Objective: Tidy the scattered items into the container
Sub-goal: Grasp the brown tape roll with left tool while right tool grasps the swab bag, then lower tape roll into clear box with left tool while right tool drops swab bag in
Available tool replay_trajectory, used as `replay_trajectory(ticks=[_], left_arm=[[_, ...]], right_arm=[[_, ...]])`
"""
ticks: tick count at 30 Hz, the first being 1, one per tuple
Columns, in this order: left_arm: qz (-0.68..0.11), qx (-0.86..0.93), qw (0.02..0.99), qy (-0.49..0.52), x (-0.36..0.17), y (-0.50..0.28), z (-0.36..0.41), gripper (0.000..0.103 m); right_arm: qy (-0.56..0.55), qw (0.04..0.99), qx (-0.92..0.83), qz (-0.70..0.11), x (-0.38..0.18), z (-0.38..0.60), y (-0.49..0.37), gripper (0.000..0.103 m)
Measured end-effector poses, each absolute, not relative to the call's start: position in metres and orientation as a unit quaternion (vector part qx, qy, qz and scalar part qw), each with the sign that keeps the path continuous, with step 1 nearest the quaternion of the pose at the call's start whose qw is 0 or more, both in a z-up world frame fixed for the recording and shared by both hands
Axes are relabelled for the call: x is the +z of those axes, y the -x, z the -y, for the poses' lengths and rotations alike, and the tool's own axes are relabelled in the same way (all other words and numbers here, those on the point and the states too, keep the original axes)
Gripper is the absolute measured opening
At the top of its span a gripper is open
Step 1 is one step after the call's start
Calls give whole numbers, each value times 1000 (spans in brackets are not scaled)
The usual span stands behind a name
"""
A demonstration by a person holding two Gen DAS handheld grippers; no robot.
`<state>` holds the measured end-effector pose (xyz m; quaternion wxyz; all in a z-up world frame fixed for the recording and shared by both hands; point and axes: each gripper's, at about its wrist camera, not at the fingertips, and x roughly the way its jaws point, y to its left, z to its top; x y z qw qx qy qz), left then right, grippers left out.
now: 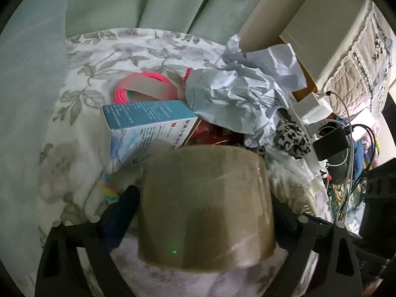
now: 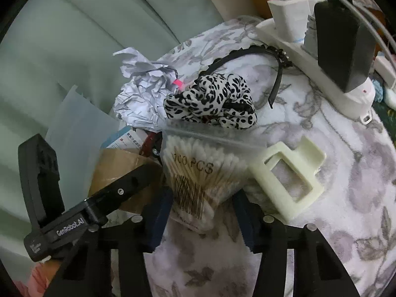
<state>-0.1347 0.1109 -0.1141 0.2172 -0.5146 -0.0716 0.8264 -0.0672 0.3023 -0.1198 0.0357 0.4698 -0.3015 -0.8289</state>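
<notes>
My left gripper (image 1: pixel 206 205) is shut on a brown packing tape roll (image 1: pixel 208 205) held over the flowered cloth. Beyond it lie a blue and white carton (image 1: pixel 148 126), a pink coil (image 1: pixel 143 86), crumpled paper (image 1: pixel 237 96) and a leopard-print scrunchie (image 1: pixel 292 138). My right gripper (image 2: pixel 201 208) is shut on a clear bag of cotton swabs (image 2: pixel 198 170). The scrunchie (image 2: pixel 212 99), a black headband (image 2: pixel 272 59), the crumpled paper (image 2: pixel 143 91) and a cream hair claw (image 2: pixel 289 180) lie around it. The left gripper and its tape roll (image 2: pixel 118 170) show at the left. No container is identifiable.
A white power strip (image 2: pixel 346 91) with a white plug (image 2: pixel 289 12) and a black charger (image 2: pixel 344 47) lies at the right edge of the cloth. Green cushions (image 1: pixel 153 0) stand behind. A cream box (image 1: pixel 329 37) and cables (image 1: pixel 351 148) sit at right.
</notes>
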Motion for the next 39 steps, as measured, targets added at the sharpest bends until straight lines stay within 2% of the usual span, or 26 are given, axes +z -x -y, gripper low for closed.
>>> replay_trajectory(ticks=[1,4,9,28,39], left_arm=[[70,827,220,513,-113,133,-112,86],[56,832,211,510,-111,130,-113,86],[55,835,196,512,-103,119,-109,86],[62,886,192,417,1,55,-85,86],[85,924,154,339,82,45,-43,86]], right_arm=[[-469,36,-829,303,-120,-302,67,47],[-464,34,-834,297,-116,-299,64,40],[-461,32,-838,292,-107,-296,55,35],[-358,65,-897,252,4,-263,4,34],[-276,65,-929,239,93,-241,-7,34]])
